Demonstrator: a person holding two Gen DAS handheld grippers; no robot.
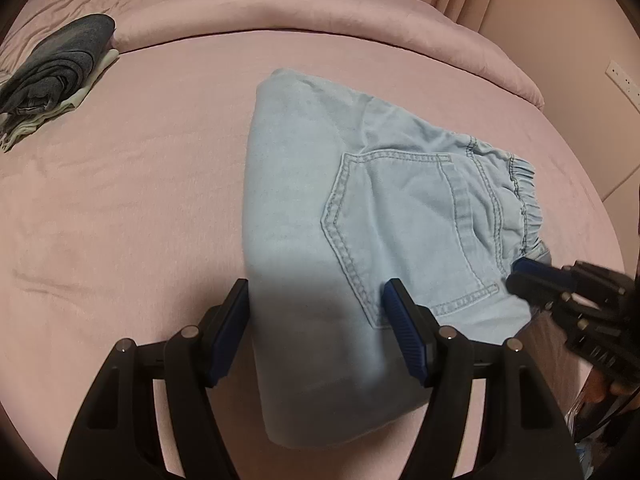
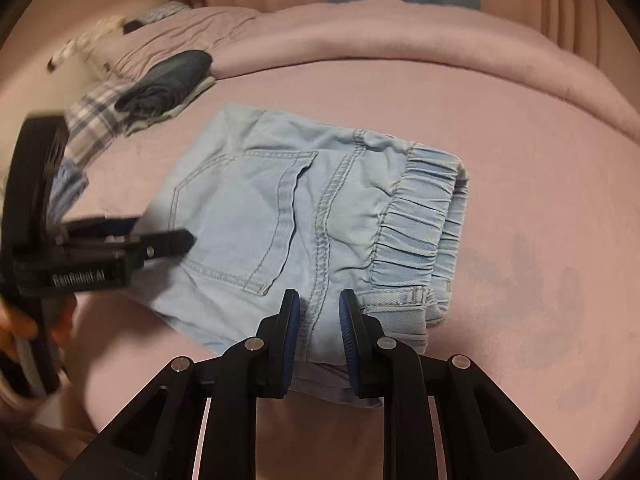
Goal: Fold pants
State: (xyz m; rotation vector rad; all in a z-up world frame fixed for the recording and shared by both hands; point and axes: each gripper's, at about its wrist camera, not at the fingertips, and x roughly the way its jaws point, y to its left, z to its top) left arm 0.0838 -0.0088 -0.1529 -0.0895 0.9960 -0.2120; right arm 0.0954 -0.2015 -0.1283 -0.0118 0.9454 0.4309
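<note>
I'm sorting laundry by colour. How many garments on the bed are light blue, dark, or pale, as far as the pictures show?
Light blue: 1, the folded pants
Dark grey-blue: 1, the folded garment
Pale, under the dark one: 1 at least, the whitish garment
Total: 3

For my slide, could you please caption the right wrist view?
Right gripper poised over folded light-blue jeans on a pink bed sheet.

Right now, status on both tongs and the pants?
Left tongs open, straddling the folded light-blue jeans. Right tongs narrowly apart at the waistband end, grip unclear. Dark folded stack well clear.
</note>
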